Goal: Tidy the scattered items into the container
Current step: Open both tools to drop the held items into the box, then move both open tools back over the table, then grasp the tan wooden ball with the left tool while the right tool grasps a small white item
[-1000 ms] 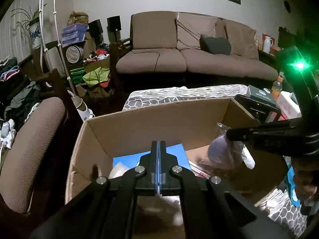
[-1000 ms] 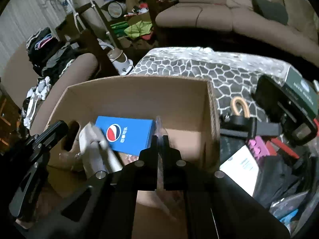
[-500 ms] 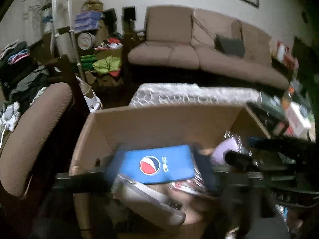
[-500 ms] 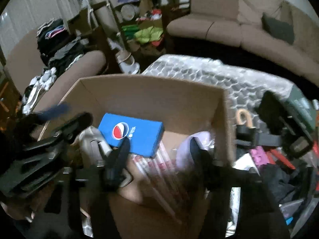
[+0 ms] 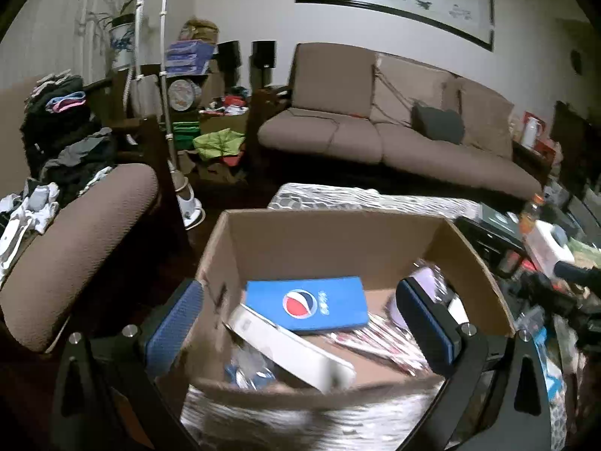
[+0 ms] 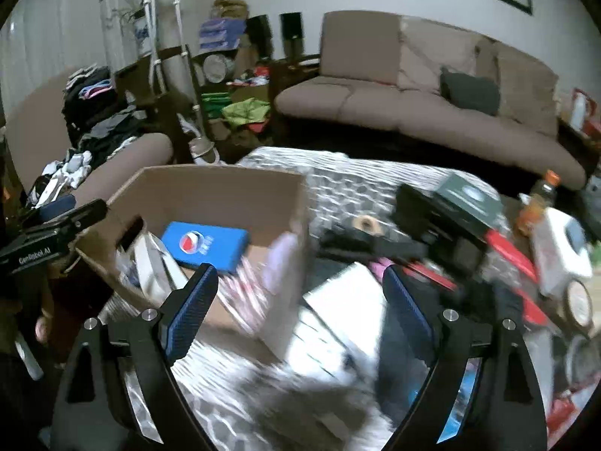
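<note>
The cardboard box (image 5: 338, 240) sat at centre frame, already holding a blue Pepsi box (image 5: 306, 304) and a white carton (image 5: 289, 345). The left claw (image 5: 300, 330) and the right claw (image 6: 296, 306) were both opening, nothing between their jaws. A drop looked finished; next, the right claw likely needed an item from the clutter (image 6: 462, 225) at right.

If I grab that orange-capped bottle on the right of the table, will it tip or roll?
The bottle stands upright and looks tall and narrow, so a nudge near its cap would probably tip it. It appears round, so once down it may roll. The clutter beside it would likely stop it quickly.
</note>
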